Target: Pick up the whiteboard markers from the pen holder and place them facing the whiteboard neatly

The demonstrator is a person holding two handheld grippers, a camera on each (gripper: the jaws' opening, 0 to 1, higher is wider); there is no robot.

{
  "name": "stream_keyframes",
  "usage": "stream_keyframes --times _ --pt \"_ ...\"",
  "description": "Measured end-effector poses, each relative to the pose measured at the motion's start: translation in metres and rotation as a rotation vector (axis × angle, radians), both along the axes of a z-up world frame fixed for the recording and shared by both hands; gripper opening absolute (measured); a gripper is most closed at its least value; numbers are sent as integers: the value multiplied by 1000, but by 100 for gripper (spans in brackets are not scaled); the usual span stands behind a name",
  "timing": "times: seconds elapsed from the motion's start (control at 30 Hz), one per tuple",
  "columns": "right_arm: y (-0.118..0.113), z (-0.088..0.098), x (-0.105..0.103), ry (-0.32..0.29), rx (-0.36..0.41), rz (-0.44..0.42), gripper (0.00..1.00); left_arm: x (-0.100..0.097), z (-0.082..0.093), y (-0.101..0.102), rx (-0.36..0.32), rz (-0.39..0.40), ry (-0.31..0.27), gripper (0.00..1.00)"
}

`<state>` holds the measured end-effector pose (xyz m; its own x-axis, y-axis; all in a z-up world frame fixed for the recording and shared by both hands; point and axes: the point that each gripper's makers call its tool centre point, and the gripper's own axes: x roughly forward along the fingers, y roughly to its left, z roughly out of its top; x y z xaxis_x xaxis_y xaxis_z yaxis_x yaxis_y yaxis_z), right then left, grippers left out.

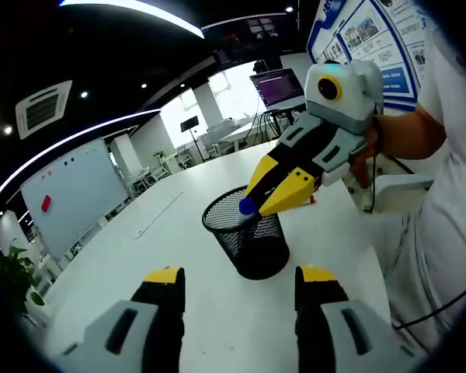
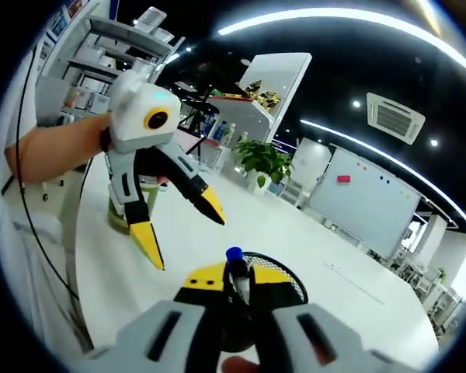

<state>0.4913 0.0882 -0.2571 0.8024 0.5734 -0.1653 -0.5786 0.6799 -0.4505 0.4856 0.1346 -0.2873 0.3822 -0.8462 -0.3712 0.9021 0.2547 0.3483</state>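
Gripping one blue-capped marker (image 2: 234,268), your right gripper (image 2: 238,281) has its jaws pinched on it right over the black mesh pen holder (image 1: 247,237); marker's still partly inside the holder. In the left gripper view, w/ your left gripper (image 1: 241,299) jaws spread wide and holding nothing, the 1 holder sits on the white counter (image 1: 179,233) ahead. One whiteboard (image 1: 74,194) stands well apart, past the counter's far edge.

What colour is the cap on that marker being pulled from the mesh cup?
Blue; the marker cap shows best in the right gripper view.
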Motion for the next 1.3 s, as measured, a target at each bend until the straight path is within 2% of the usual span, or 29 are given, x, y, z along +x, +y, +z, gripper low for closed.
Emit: stream_keyframes --times 0.23,0.77,1.0,1.13,1.3 --pt "-11 5 4 7 50 -36 10 0 0 0 1 -2 1 58" --pt "-20 5 6 1 75 -67 9 0 0 0 2 0 0 58" --pt "-34 7 7 5 158 -117 9 0 0 0 1 1 0 58" --pt "-44 11 8 30 255 -149 9 0 0 0 1 1 -1 58" --pt "-57 23 8 24 349 -164 9 0 0 0 -2 2 -1 58"
